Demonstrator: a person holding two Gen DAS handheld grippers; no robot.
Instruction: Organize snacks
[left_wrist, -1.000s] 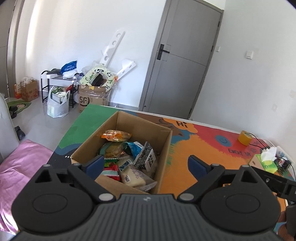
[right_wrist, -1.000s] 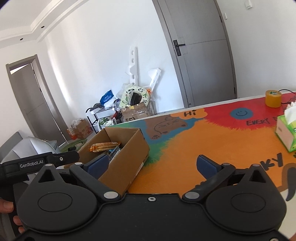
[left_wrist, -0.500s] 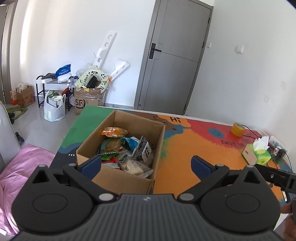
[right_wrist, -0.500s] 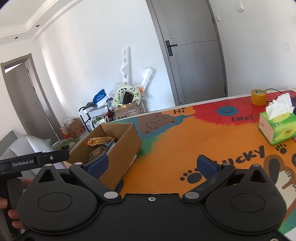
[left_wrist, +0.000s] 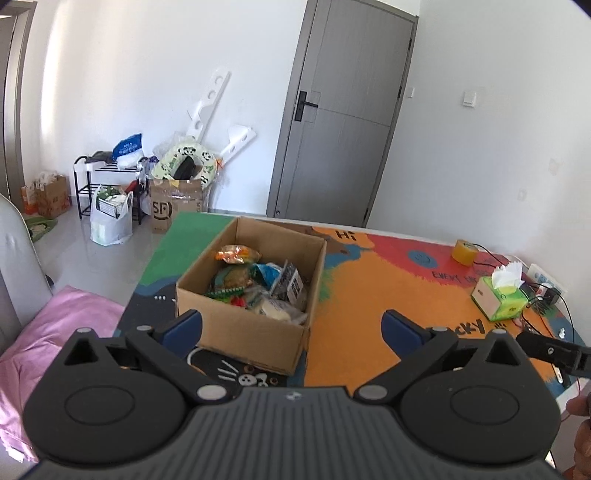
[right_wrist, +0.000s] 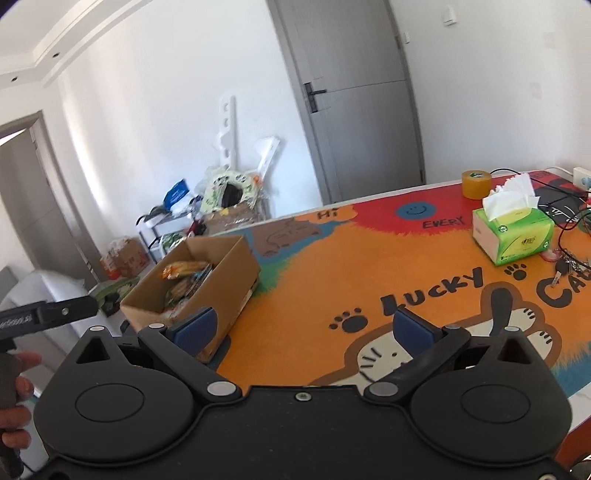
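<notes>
Near the table's left edge, the snack box (left_wrist: 255, 295) sits before both released, empty tools.

The colourful cartoon table mat (right_wrist: 332, 266) reads "Hi", "EVERY" and, in fat black letters, "LUCKY", then "CA" cut off at the edge. Over by the wall, the brown cardboard carton on the floor (left_wrist: 173, 208) shows "SF".
</notes>
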